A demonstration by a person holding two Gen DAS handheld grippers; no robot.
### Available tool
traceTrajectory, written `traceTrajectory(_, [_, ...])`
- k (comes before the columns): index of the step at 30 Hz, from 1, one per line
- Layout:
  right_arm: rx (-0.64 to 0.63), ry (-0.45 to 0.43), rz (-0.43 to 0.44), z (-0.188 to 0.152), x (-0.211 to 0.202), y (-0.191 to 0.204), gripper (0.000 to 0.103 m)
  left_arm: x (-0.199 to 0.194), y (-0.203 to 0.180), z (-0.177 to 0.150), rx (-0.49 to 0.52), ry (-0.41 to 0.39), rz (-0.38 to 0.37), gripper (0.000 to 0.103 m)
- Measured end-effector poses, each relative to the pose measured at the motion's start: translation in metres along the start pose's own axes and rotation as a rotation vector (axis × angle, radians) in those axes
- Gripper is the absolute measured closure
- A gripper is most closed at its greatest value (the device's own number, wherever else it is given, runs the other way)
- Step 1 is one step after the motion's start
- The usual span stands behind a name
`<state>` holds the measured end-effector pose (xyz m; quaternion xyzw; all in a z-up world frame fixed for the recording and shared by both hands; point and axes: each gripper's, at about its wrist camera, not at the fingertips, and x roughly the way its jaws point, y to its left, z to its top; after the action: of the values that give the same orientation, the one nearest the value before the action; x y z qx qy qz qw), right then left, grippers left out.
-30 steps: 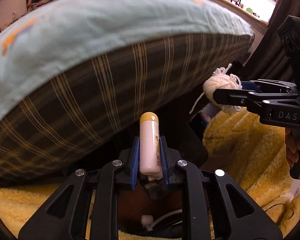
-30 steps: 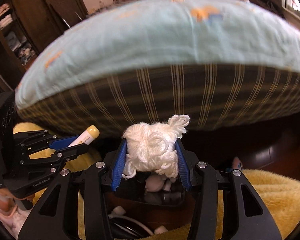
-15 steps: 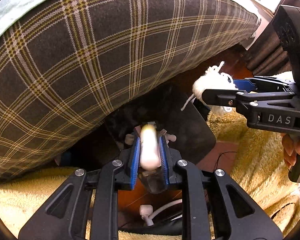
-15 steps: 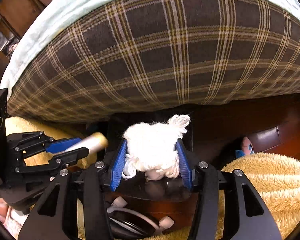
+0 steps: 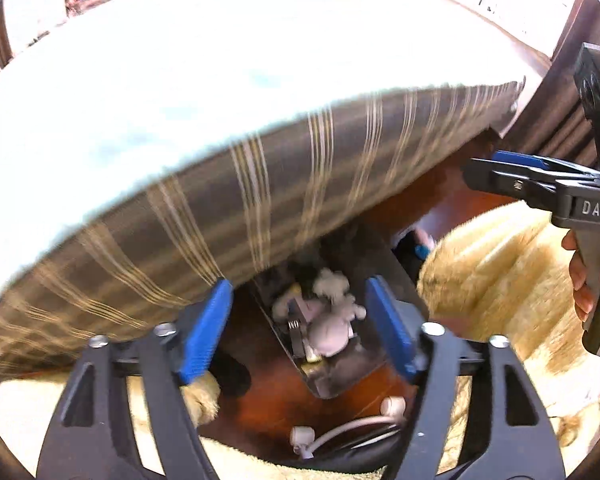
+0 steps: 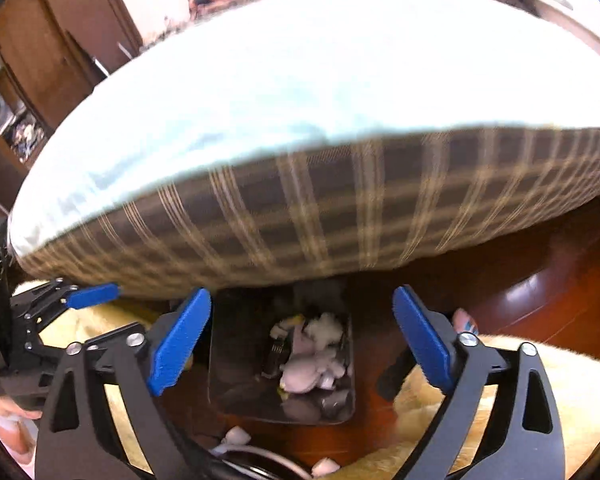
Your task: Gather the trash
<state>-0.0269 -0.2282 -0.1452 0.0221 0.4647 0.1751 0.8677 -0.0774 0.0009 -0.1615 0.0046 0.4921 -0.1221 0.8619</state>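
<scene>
hand [image 5: 592, 276] on right claw [image 5: 500, 172], left view only

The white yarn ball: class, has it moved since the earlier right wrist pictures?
Yes. The yarn ball has left the opening right gripper, whose jaws are now empty, and appears to lie below in the dark bin by the plaid mattress edge.

Your left gripper [image 5: 300, 326] no longer clamps tube; jaws opening, nothing between. Your right gripper [image 6: 302, 338] dropped yarn ball; jaws opening, empty. Both views pulled back, trash bin [image 6: 236, 360] now below fingertips.
</scene>
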Motion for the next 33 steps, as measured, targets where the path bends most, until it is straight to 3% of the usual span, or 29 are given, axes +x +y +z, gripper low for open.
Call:
traceTrajectory(5, [-0.017,-0.101,-0.019,0.014,-0.043,0.002,0.003,-0.055,0.000,0.018,-0.012,-0.122,0.034,0.008])
traceTrajectory(10, [-0.053,-0.216,-0.065,0.030,-0.086,0.015,0.003,-0.103,-0.005,0.034,-0.010,-0.231,0.043,0.008])
traceTrajectory(18, [-0.077,-0.374,-0.123,0.037,-0.148,0.034,0.003,-0.150,-0.024,0.042,0.012,-0.360,0.127,0.008])
traceTrajectory(33, [-0.042,-0.464,-0.144,0.035,-0.199,0.034,0.003,-0.223,-0.025,0.047,-0.045,-0.528,0.153,0.008])
